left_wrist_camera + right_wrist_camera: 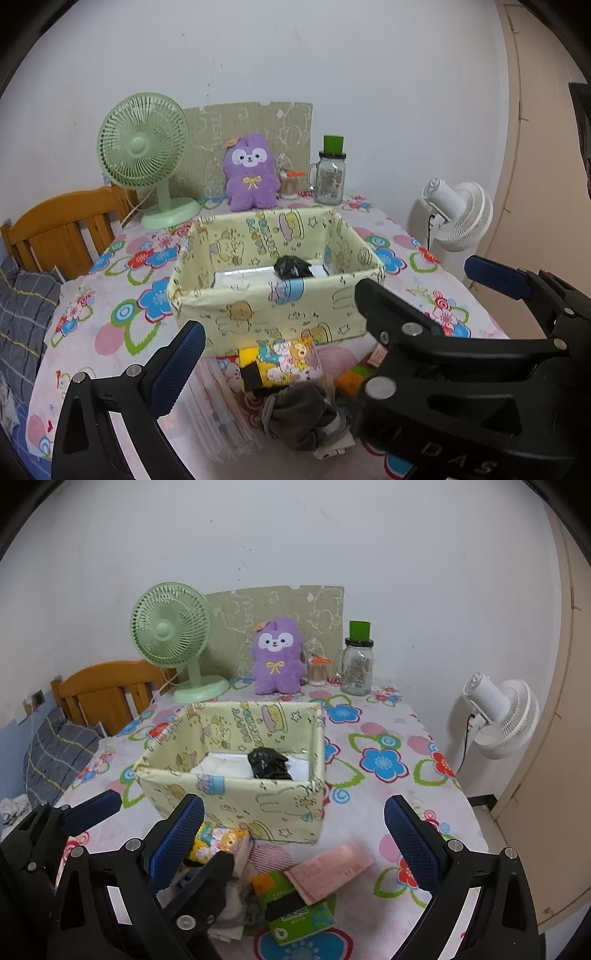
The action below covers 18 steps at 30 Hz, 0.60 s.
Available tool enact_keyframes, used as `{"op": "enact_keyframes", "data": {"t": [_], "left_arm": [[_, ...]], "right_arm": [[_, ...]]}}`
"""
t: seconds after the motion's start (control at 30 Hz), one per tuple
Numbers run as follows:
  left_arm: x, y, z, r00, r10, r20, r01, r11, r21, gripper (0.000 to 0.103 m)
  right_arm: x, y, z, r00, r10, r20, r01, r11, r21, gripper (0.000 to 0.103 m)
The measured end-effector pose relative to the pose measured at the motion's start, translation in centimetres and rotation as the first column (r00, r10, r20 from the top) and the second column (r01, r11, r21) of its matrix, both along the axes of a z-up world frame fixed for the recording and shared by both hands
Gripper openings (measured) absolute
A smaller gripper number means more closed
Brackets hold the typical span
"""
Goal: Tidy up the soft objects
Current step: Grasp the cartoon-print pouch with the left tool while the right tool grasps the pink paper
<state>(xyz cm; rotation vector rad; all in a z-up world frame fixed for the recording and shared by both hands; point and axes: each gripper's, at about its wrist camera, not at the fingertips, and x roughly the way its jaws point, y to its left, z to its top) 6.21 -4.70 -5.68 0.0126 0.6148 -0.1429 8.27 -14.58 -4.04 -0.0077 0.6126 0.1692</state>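
A yellow fabric basket [273, 306] [236, 797] stands mid-table and holds a black bundle [291, 266] [267, 763] on something white. In front of it lie a cartoon-print tissue pack [280, 363] [221, 840], a grey cloth bundle [295, 417], a pink pack [328, 871] and a green pack [295, 912]. My left gripper [295, 354] hovers open over the cartoon pack and the grey cloth. The right gripper [293, 812] is open above the pink and green packs. The two grippers overlap side by side; neither holds anything. A purple plush [251, 173] sits at the back.
At the back stand a green desk fan [147, 155], a glass jar with a green lid [328, 177] and a cotton swab pot [290, 182]. A white fan [498, 716] stands off the table's right edge. Left are a wooden headboard [66, 225] and a grey pillow [22, 314].
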Motion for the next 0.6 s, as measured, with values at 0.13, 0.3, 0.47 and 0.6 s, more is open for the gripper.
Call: {"op": "enact_keyframes", "data": {"t": [0.13,0.3,0.47,0.6], "left_arm": [[0.2,-0.2,-0.8,1.000,0.002,-0.015,-0.002,1.000,0.005,0.102],[0.7,-0.5,-2.2,0.999,0.003,-0.047,-0.003,1.000,-0.002,0.102],[0.7,-0.8,-3.2,0.998,0.002,-0.058,-0.002,1.000,-0.001,0.102],[0.9,-0.8,-3.7,0.997,0.014,-0.070,-0.014,1.000,-0.001,0.102]], "right_arm": [[0.2,-0.6,-1.1,1.000,-0.004,-0.026,0.004,1.000,0.016,0.099],[0.8,-1.3,-2.8,0.997,-0.012,-0.078,0.015,0.999,0.042,0.099],[0.7,-1.5,-3.7,0.996,-0.023,-0.084,0.026,0.999,0.027,0.099],[0.9,-1.9,-4.3,0.994,-0.028,-0.101,0.031,0.999,0.030,0.099]]}}
